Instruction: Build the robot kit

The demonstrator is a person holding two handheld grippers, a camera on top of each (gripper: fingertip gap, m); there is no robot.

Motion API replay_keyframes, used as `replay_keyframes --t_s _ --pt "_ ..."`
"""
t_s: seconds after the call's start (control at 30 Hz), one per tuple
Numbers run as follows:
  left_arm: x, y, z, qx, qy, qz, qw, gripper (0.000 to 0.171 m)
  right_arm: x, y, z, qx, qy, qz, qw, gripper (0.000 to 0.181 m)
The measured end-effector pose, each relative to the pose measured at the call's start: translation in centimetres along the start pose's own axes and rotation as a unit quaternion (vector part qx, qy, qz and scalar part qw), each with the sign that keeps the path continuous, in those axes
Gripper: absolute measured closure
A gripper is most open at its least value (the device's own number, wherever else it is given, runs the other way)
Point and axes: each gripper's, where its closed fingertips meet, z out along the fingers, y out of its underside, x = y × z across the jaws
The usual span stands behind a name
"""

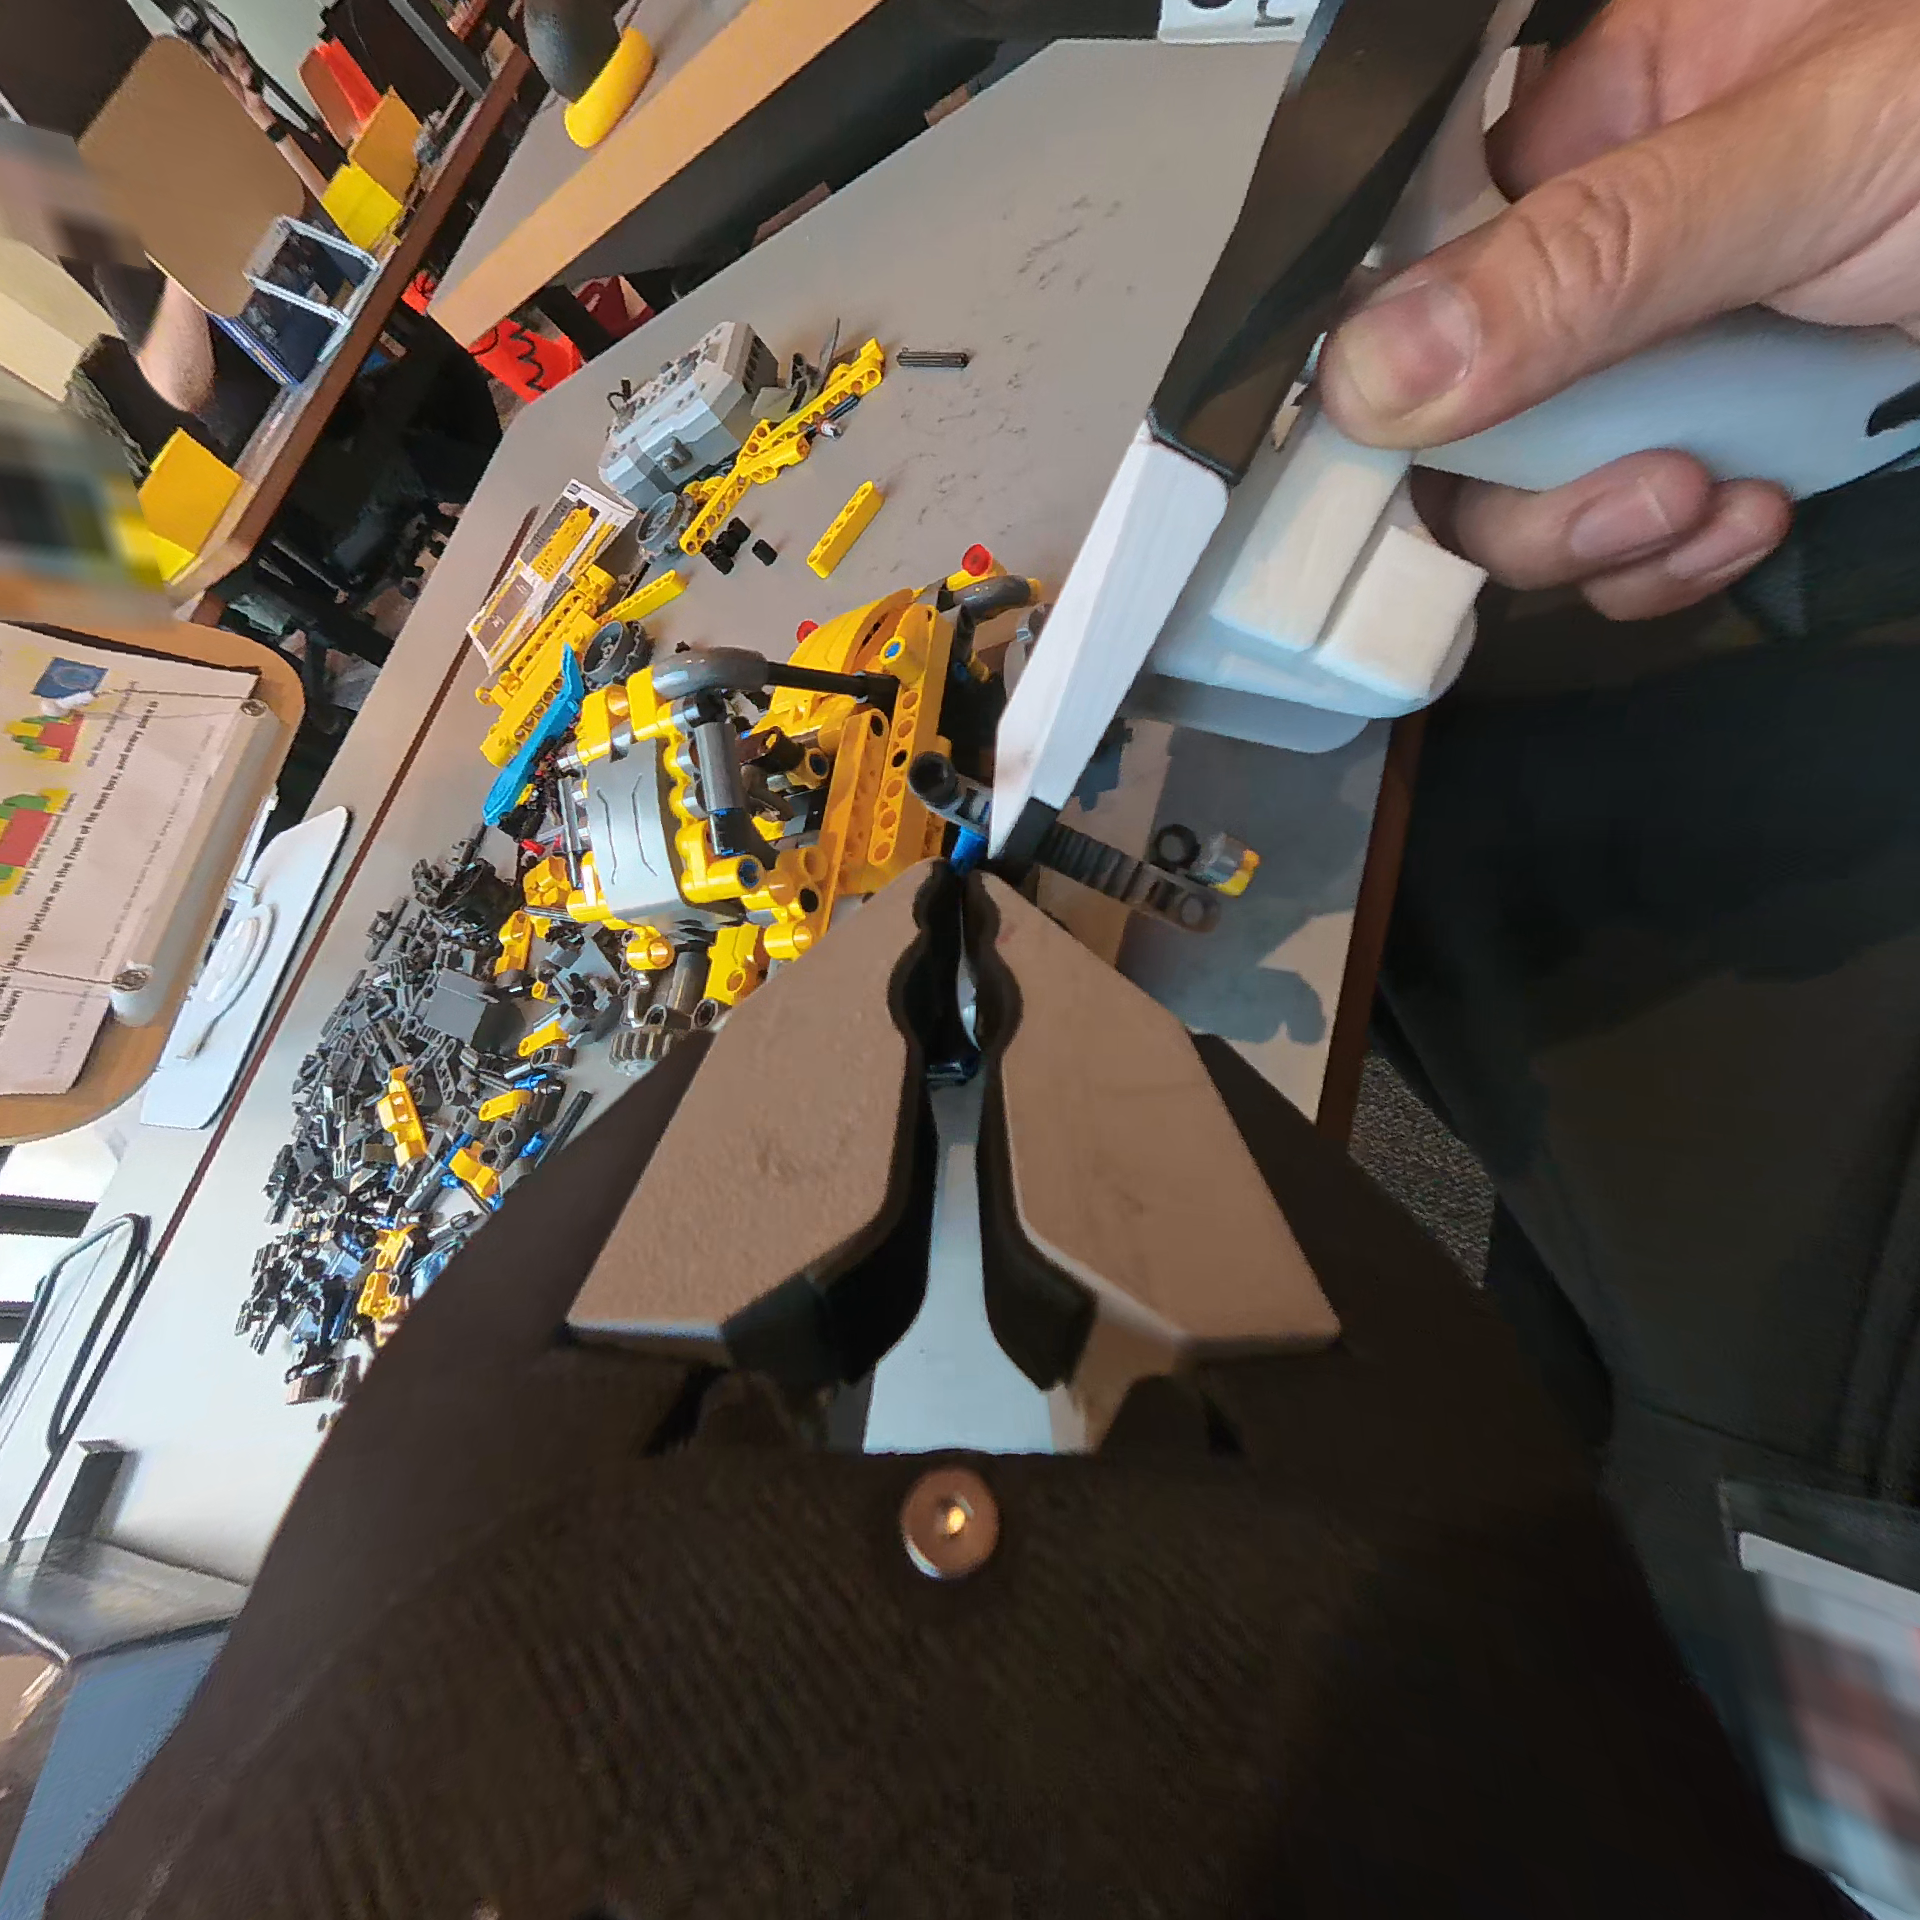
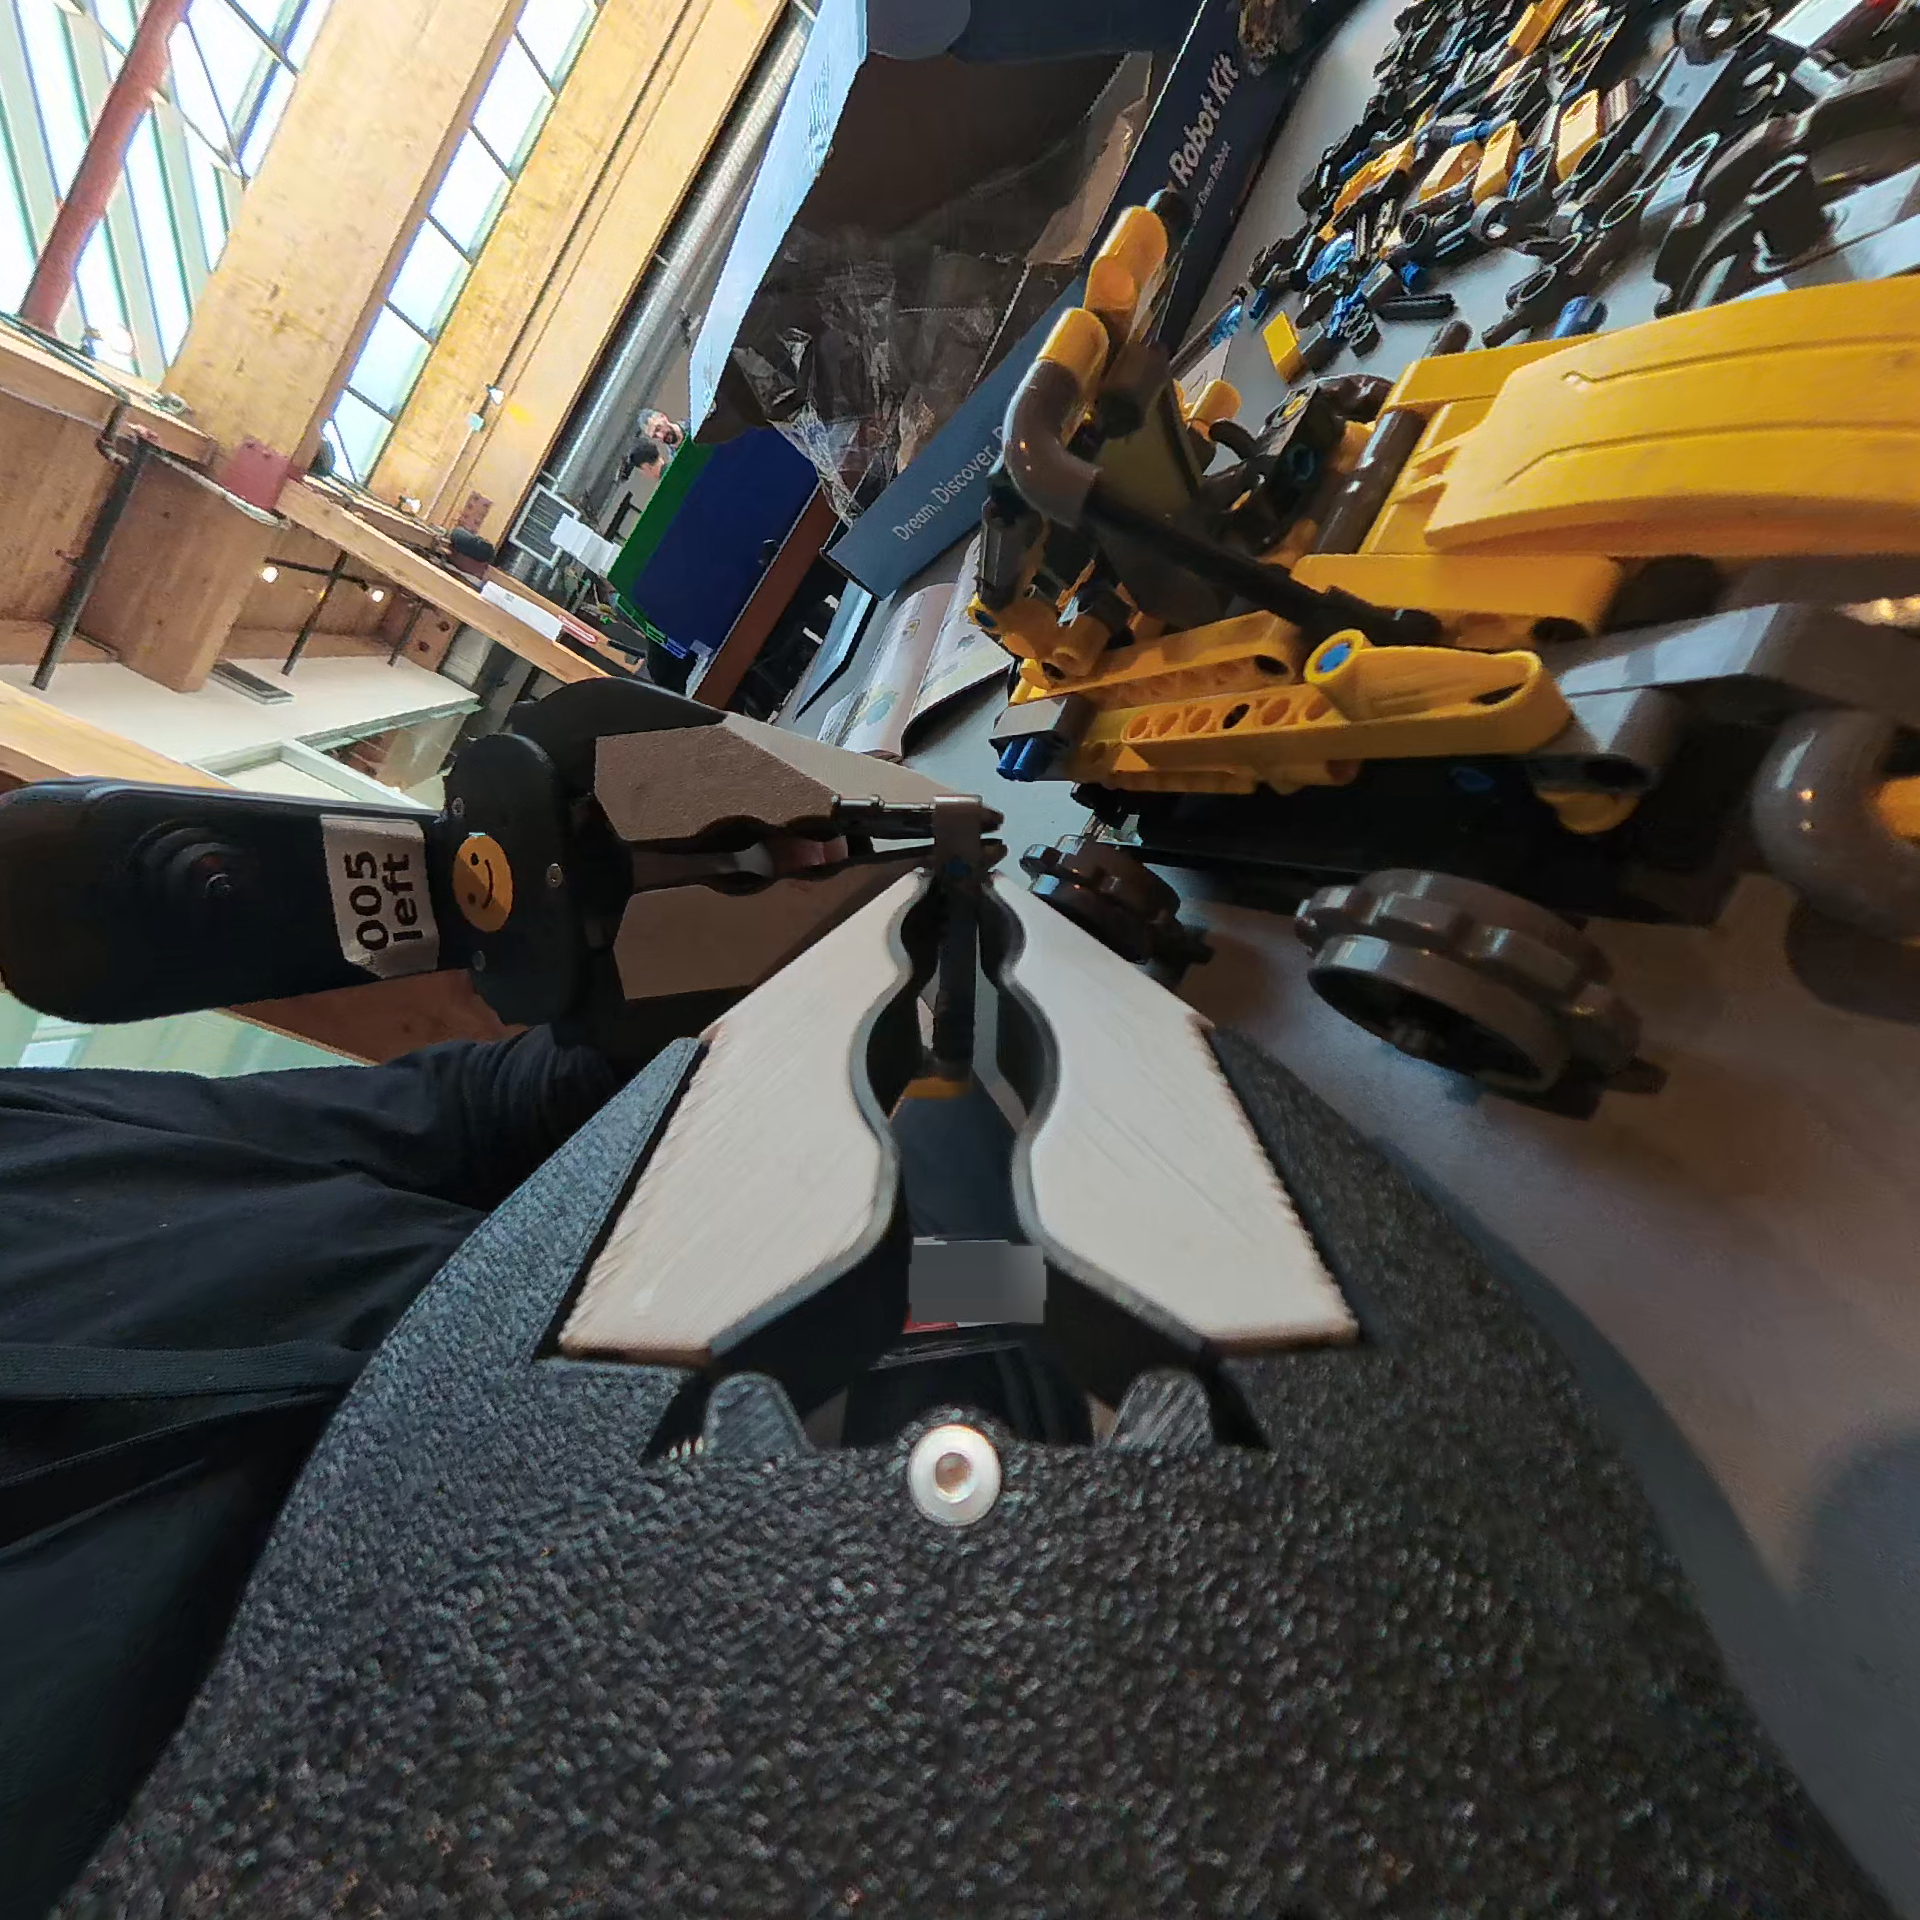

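My left gripper (image 1: 961, 883), tan-fingered with a matte black body, was clenched on a small blue-and-grey connector piece (image 2: 958, 821), while my right gripper (image 2: 961, 883), its white ribbed fingers set in pebbled black plastic, was clamped on a black toothed rod (image 1: 1091, 854) at frame centre. The two met tip to tip just beside the yellow brick vehicle (image 1: 748, 769). A white label and a round yellow sticker sat on the left gripper's side, and loose black pieces (image 1: 405, 1122) lay heaped at lower left on the grey table (image 1: 1049, 260).

Yellow model vehicle (image 1: 748, 769) crowding left gripper (image 1: 954, 883) ahead-left; loose-parts pile (image 1: 416, 1122) blocking its left; bare table (image 1: 1049, 239) lying open beyond.
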Motion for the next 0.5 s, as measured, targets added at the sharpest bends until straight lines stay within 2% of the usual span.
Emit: replay_keyframes --t_s 0.23,0.3,0.37,0.43,0.5 --pt "0.0 -0.2 -0.1 0.009 -0.004 -0.009 1.000 0.171 -0.1 0.0 -0.1 0.007 -0.001 0.001 1.000 0.175" --pt "0.0 -0.3 -0.1 0.007 0.017 -0.033 0.999 0.171 -0.1 -0.1 -0.1 0.002 0.005 -0.008 1.000 0.175" --pt "-0.2 -1.2 -0.7 0.032 0.030 -0.048 0.998 0.171 -0.9 -0.4 -0.2 0.005 -0.016 -0.012 1.000 0.175" --pt "-0.3 -1.9 -1.5 0.048 0.036 -0.039 0.997 0.171 -1.8 -0.8 -0.5 -0.020 -0.023 -0.053 0.998 0.176" --pt "-0.8 -1.5 -2.0 0.031 0.036 -0.029 0.998 0.167 -1.4 -1.2 -0.9 -0.073 0.023 -0.127 0.989 0.174"
